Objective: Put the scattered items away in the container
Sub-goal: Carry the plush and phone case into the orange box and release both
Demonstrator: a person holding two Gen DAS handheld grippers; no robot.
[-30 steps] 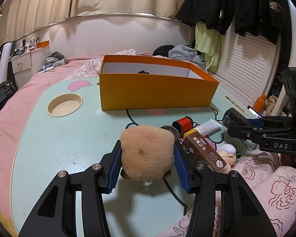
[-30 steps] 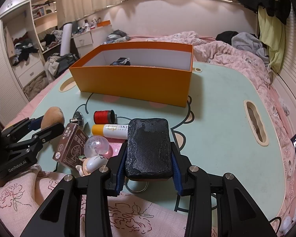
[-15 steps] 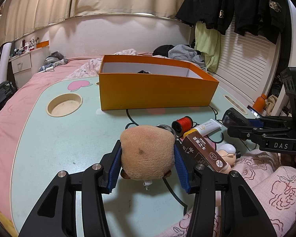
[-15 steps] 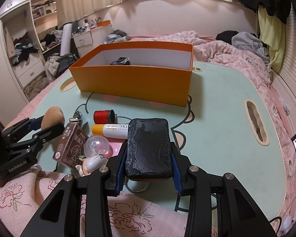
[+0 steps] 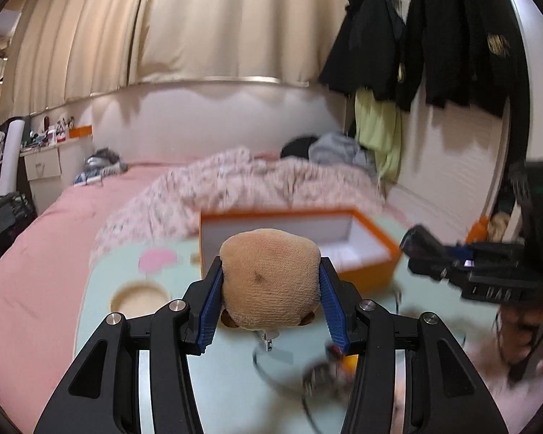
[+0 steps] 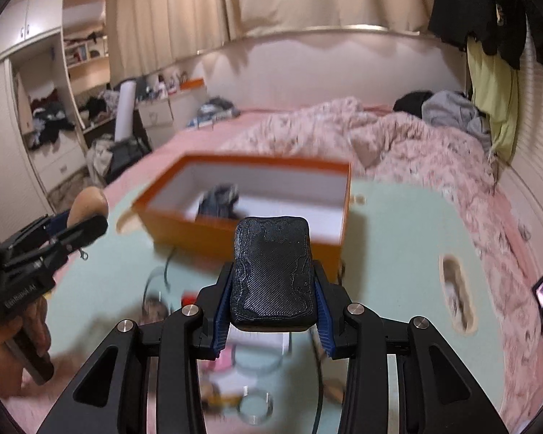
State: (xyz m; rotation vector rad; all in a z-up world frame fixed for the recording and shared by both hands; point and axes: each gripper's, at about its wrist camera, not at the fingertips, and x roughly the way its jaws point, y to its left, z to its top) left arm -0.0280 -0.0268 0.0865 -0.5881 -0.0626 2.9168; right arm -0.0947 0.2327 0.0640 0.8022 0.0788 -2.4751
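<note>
Tan plush [image 5: 269, 276], black pouch [image 6: 273, 276], orange box [image 6: 235, 231]

Cream pleated curtains [image 5: 184, 25] hang above a pink bed [image 6: 398, 141]; dark jackets [image 5: 452, 36], apparently, hang on the right wall.

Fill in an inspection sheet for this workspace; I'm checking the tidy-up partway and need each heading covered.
Surface: pale green table set over a pink bed, with cut-out holes.
Job's things: orange box open, a dark item inside; tan plush and black case both held up above the table.
Clutter: blurred small items remain on the table near the camera in both wrist views; kinds unreadable.
Grippers: left tongs shut on the tan plush; right tongs shut on the black case.
Cables: thin dark cord looping on the table.
Surroundings: rumpled pink quilt, beige curtains, dark clothes hanging, cluttered shelves.
</note>
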